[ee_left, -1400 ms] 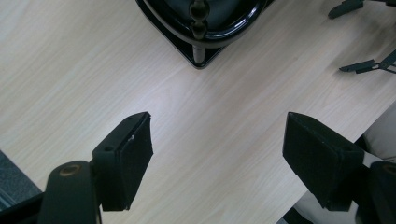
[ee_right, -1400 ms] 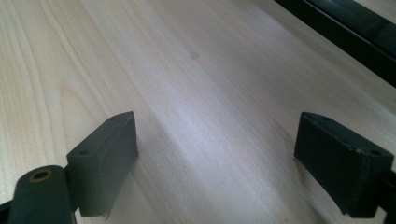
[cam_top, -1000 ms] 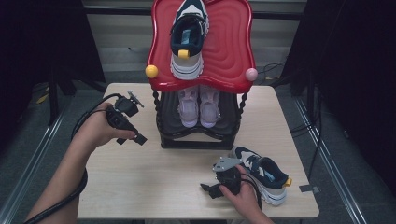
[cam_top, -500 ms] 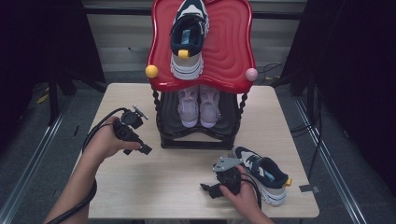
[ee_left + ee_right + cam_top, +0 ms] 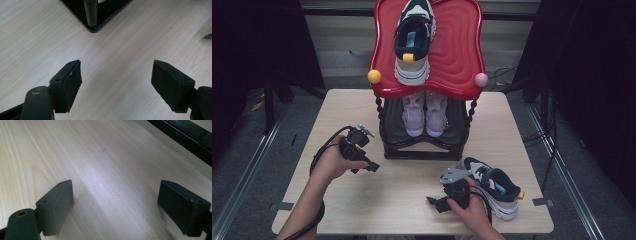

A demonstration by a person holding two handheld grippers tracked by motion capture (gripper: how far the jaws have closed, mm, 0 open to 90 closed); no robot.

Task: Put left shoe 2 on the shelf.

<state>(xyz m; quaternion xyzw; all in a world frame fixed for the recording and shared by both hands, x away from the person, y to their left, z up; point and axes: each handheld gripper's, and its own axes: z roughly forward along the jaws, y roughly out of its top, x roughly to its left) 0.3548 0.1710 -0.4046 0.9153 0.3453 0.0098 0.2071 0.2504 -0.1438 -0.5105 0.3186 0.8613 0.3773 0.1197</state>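
A red and black two-tier shoe rack [image 5: 427,55] stands at the back middle of the wooden table [image 5: 522,130]. A navy and white sneaker [image 5: 413,37] lies on its red top, and a pair of pale pink sneakers [image 5: 425,114] sits on the lower shelf. Another navy and white sneaker [image 5: 493,186] lies on the table at the front right. My left gripper [image 5: 366,167] is open, low over the table just left of the rack's base [image 5: 100,15], with nothing between its pads. My right gripper [image 5: 436,204] rests open on the table left of the front sneaker, holding nothing.
A yellow ball [image 5: 374,76] and a pink ball [image 5: 481,79] sit at the front corners of the rack's red top. Cables [image 5: 324,150] trail from both grippers. Bare wood lies between the two grippers. Dark floor and metal rails flank the table.
My left gripper has come down and toward the front, from beside the rack's upper post to low over the table near the rack's base. The right gripper has stayed still.
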